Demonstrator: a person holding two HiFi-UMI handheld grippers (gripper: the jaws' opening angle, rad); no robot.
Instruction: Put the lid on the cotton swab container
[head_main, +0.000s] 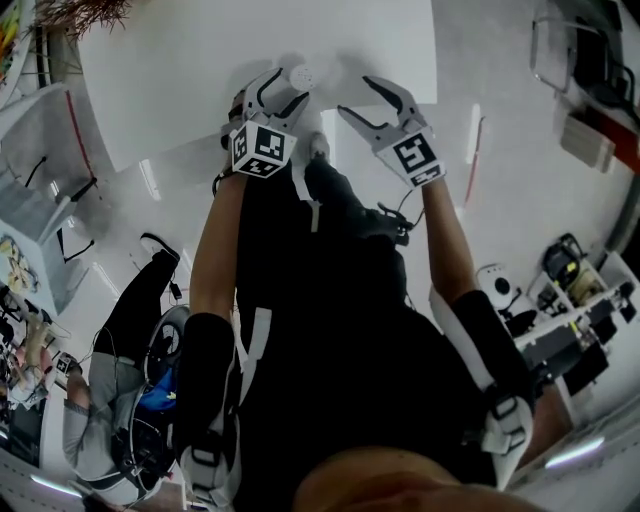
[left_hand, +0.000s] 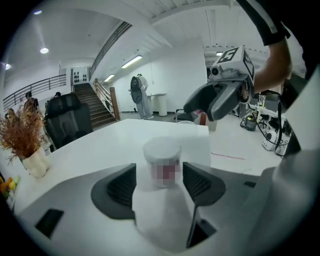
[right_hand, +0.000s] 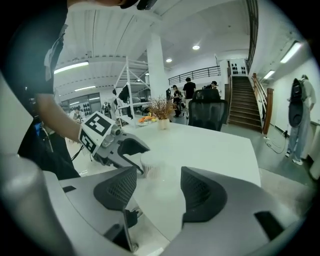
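A small round cotton swab container (head_main: 303, 75) stands near the front edge of the white table (head_main: 180, 80), and its top looks white and capped (left_hand: 161, 148). My left gripper (head_main: 283, 92) hangs just short of it, jaws wide apart with nothing between them. In the left gripper view the container (left_hand: 162, 165) shows beyond the gap of that gripper (left_hand: 159, 182). My right gripper (head_main: 356, 97) is to the container's right, also open and empty. From the right gripper view the container (right_hand: 151, 166) sits ahead of that gripper (right_hand: 159, 187), beside the left gripper (right_hand: 120, 147).
A vase of dried plants (left_hand: 22, 137) stands at the table's far side with a black chair (right_hand: 207, 112) behind it. A seated person (head_main: 120, 400) is at lower left. Equipment (head_main: 570, 300) lies on the floor to the right. People stand near the stairs (left_hand: 137, 95).
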